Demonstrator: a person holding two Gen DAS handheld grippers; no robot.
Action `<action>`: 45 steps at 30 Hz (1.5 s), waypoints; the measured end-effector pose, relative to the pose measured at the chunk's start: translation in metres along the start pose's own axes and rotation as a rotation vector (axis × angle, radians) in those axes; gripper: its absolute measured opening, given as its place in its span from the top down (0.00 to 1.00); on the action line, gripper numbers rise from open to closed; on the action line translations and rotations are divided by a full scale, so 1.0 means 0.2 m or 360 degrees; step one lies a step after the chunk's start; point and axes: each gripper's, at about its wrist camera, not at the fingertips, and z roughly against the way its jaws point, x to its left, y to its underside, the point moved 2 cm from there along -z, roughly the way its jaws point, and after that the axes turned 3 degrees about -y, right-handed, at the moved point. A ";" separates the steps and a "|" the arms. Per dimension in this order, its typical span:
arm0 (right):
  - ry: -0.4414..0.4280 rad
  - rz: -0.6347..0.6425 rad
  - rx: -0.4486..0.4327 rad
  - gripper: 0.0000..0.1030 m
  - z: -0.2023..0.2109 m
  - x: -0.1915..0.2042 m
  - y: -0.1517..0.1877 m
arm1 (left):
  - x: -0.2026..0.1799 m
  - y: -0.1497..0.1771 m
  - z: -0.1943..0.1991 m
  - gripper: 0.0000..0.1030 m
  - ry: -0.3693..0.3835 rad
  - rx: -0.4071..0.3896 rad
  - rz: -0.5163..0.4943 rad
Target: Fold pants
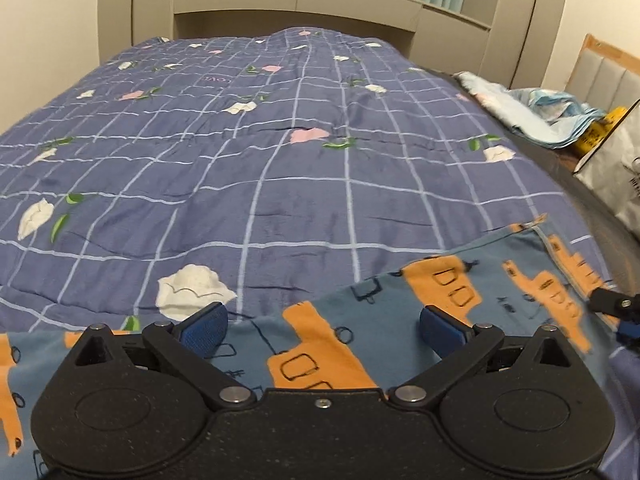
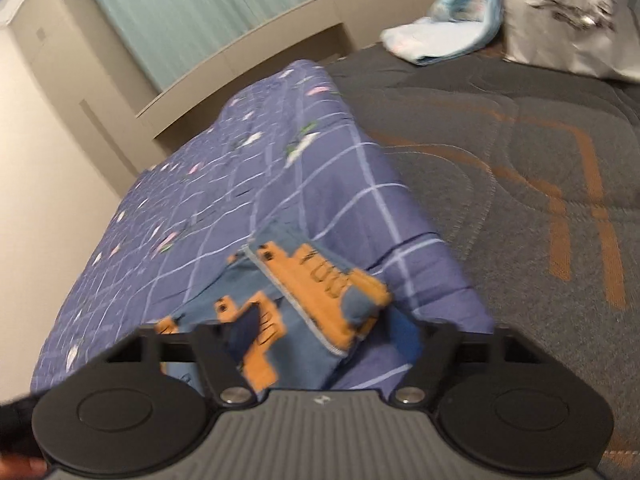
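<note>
Faintly, pink lettering on the quilt (image 1: 248, 152) is too blurred to read. Seen from the left wrist, the left gripper (image 1: 322, 326) stands with its jaws wide apart over the pants (image 1: 400, 312), which lie on the quilt's near edge; a pale blue bundle (image 1: 532, 108) lies past the quilt's right side. From the right wrist, the right gripper (image 2: 324, 330) has pants (image 2: 320, 280) cloth between its half-closed jaws, though blur hides whether the pads press. A white bag (image 2: 568, 16), its print unreadable, stands beyond the quilt (image 2: 280, 184).

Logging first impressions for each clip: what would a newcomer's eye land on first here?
The blue pants with orange vehicle prints, spread at the near edge of the bed under the left tool, whose jaws stand open. Behind them the purple checked quilt with flowers fills the bed. In the right wrist view, a bunched pants corner lies between the right tool's jaws.
</note>
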 end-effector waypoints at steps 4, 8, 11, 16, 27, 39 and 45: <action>-0.0037 -0.0145 -0.0073 0.76 0.01 -0.07 0.01 | 0.02 -0.03 0.01 0.01 0.0007 0.0030 0.0046; -0.0064 -0.0022 -0.0149 0.84 0.06 -0.01 0.01 | 0.08 -0.10 0.05 0.01 0.0232 0.0064 0.0255; -0.0056 0.0248 -0.0237 0.84 0.13 0.14 0.02 | 0.11 -0.16 0.12 0.01 0.0462 -0.0014 0.0410; -0.0020 0.0839 -0.0324 0.85 0.25 0.48 0.15 | 0.13 -0.22 0.11 0.01 0.1088 0.0117 0.0664; 0.0111 0.1744 -0.0214 0.85 0.21 1.03 0.76 | 0.25 -0.04 -0.02 0.43 0.1060 0.0351 0.0849; 0.0117 0.1670 -0.0118 0.85 0.14 0.96 0.83 | 0.31 0.01 -0.08 0.86 0.0899 0.0327 0.0840; 0.0107 0.1639 -0.0146 0.85 0.19 0.98 0.82 | 0.30 -0.04 0.05 0.88 0.0858 0.0218 0.0752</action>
